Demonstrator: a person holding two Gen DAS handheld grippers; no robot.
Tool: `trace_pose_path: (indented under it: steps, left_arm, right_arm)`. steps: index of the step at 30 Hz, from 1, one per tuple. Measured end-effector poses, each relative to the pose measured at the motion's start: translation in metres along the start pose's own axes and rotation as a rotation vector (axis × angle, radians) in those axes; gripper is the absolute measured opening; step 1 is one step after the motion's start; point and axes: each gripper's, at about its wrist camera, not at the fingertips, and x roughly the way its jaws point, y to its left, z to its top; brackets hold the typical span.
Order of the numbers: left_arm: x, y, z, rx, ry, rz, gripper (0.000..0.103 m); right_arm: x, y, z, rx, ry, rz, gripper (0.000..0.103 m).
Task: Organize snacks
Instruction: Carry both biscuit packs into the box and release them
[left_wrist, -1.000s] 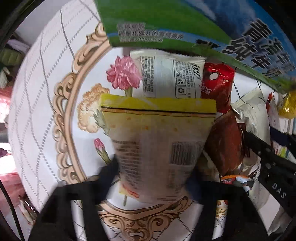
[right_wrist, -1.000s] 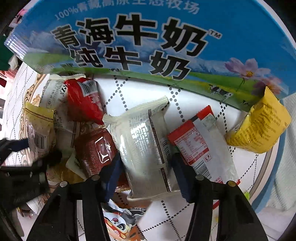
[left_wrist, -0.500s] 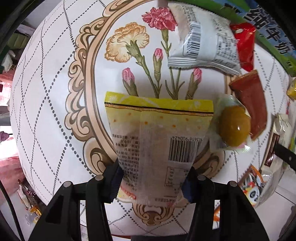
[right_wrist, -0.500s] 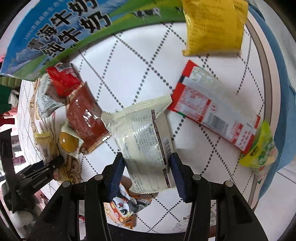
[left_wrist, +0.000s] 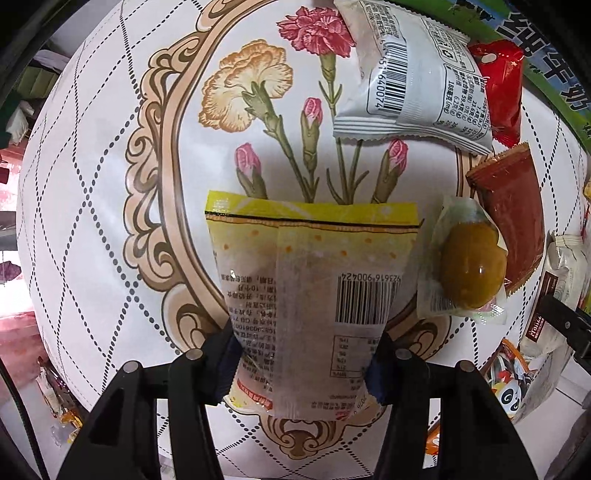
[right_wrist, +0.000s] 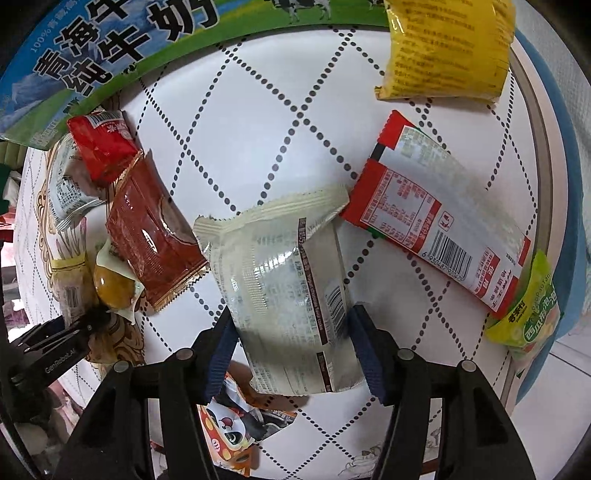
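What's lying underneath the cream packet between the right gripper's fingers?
Under the cream packet, at its near end, lies a cartoon panda snack bag on the table. Only its orange corner and panda face show; the packet covers the rest.

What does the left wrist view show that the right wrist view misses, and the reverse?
Left wrist only: the carnation print on the tablecloth. Right wrist only: the red-and-white packet, the solid yellow packet and the green pouch. Both: the egg pack, the brown packet, the small red packet and the milk carton.
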Motion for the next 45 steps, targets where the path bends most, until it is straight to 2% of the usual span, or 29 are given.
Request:
trace_pose_path:
  steps: [6, 13, 19, 25, 29, 32, 33, 37, 41, 45]
  left_arm:
    - [-0.001, 0.003, -0.002, 0.002, 0.0, 0.004, 0.053]
    - [-0.031, -0.002, -0.022, 0.022, -0.034, 0.003, 0.048]
    - [-0.082, -0.007, -0.03, 0.028, -0.086, -0.082, 0.048]
    - [-0.153, -0.028, -0.004, 0.061, -0.191, -0.181, 0.048]
    - [-0.196, -0.047, 0.033, 0.105, -0.251, -0.234, 0.048]
    - [-0.217, -0.057, 0.07, 0.136, -0.289, -0.23, 0.048]
    - [-0.223, -0.063, 0.08, 0.141, -0.296, -0.223, 0.048]
    - [-0.223, -0.07, 0.154, 0.148, -0.299, -0.171, 0.048]
    - [-0.206, -0.072, 0.221, 0.147, -0.256, -0.105, 0.048]
    - [-0.194, -0.074, 0.262, 0.139, -0.221, -0.058, 0.048]
  right_arm:
    - [0.012, 0.015, -0.002, -0.02, -0.019, -0.013, 0.061]
    - [-0.008, 0.034, -0.028, -0.105, -0.097, -0.033, 0.059]
    - [-0.056, 0.048, -0.037, -0.117, -0.142, 0.096, 0.059]
    - [-0.114, 0.052, -0.017, -0.112, -0.19, 0.226, 0.059]
    - [-0.16, 0.045, 0.012, -0.081, -0.236, 0.293, 0.059]
    - [-0.189, 0.04, 0.049, -0.058, -0.284, 0.302, 0.059]
    - [-0.197, 0.037, 0.066, -0.053, -0.301, 0.286, 0.059]
    - [-0.21, 0.019, 0.128, -0.019, -0.325, 0.219, 0.059]
    - [-0.197, 0.016, 0.202, -0.015, -0.293, 0.116, 0.059]
    - [-0.182, 0.017, 0.252, -0.011, -0.257, 0.053, 0.059]
